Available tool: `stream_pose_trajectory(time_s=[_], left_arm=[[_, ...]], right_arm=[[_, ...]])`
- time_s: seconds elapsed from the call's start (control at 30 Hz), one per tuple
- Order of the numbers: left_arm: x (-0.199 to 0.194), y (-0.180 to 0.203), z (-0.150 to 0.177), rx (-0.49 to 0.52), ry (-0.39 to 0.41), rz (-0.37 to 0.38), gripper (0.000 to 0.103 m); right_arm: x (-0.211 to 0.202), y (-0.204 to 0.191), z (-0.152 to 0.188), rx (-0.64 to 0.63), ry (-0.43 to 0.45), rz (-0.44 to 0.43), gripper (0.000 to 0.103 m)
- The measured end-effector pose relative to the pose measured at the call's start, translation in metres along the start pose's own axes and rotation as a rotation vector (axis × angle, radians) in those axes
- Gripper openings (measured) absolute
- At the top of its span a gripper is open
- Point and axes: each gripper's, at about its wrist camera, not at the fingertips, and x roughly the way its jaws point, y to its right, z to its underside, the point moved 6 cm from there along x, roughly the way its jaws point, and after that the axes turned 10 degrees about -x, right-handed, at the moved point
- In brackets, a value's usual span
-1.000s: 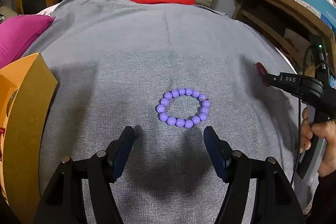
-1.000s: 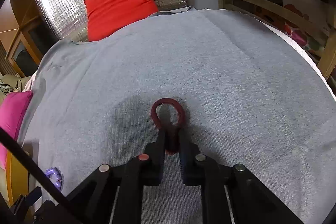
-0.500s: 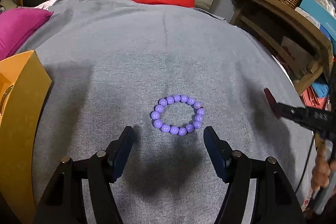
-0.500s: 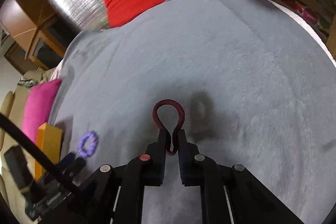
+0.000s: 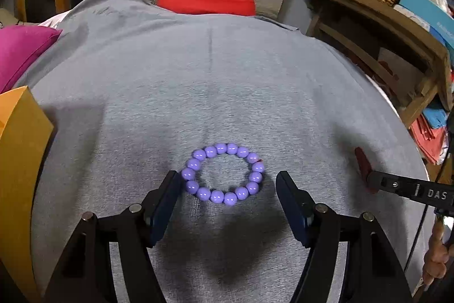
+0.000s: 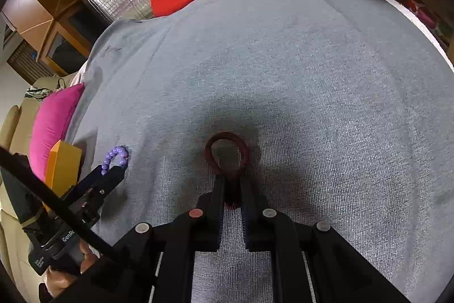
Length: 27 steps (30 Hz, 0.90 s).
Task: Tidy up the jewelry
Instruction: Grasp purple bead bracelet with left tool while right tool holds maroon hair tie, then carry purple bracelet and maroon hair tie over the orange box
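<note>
Orange card or wood makes up the box (image 5: 20, 161) at the far left edge of the grey cloth (image 5: 227, 75), just in front of a pink cushion (image 5: 20, 53); it looks like the likely place for the jewelry, though its inside is hidden. Next along, the left gripper (image 5: 228, 183) hangs low over the cloth with its fingers spread wide, and the purple bead bracelet (image 5: 224, 173) lies flat between the fingertips, its left beads just beside the left finger (image 5: 167, 198). Nothing is clamped yet, so the step in hand appears to be the grasp of this bracelet. The next move calls for settling a little lower and closing so the pads catch the beads from both sides without rolling them away or snagging cloth. Further right, the right gripper (image 6: 231, 178) is pressed together on a dark red hair tie (image 6: 227, 152), whose loop sticks out ahead of the fingertips. That piece seems ready to carry leftward to the box.
</note>
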Motion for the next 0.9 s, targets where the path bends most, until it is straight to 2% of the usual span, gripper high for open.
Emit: stream_pose_trajectory(time_s=[0.07, 0.1, 0.13, 0.17, 0.27, 0.6, 0.8, 0.9], left_arm=[[0.000, 0.003, 0.002, 0.018, -0.005, 0.002, 0.052], [-0.001, 0.004, 0.003, 0.028, -0.003, -0.004, 0.050], [-0.001, 0.005, 0.004, 0.037, 0.000, -0.006, 0.041], [-0.002, 0.005, 0.004, 0.040, 0.002, -0.002, 0.028], [-0.003, 0.004, 0.003, 0.036, -0.006, 0.014, 0.014], [-0.018, 0.006, 0.008, 0.046, -0.030, 0.082, 0.010], [-0.033, 0.006, 0.006, 0.051, -0.003, 0.105, 0.010], [-0.042, 0.003, 0.004, 0.037, 0.013, 0.116, 0.010]], right_arm=[[0.000, 0.002, 0.000, 0.011, -0.001, -0.007, 0.011], [0.000, 0.004, 0.000, 0.014, -0.002, -0.009, 0.011], [0.000, 0.005, 0.000, 0.015, -0.002, -0.009, 0.011], [0.000, 0.004, 0.000, 0.012, -0.002, -0.007, 0.011], [0.002, 0.003, -0.001, 0.007, 0.000, -0.003, 0.011], [0.003, -0.002, -0.001, -0.013, 0.002, 0.014, 0.011], [0.004, -0.018, -0.003, -0.042, 0.019, 0.006, 0.013], [0.003, -0.029, -0.003, -0.053, 0.028, -0.026, 0.013]])
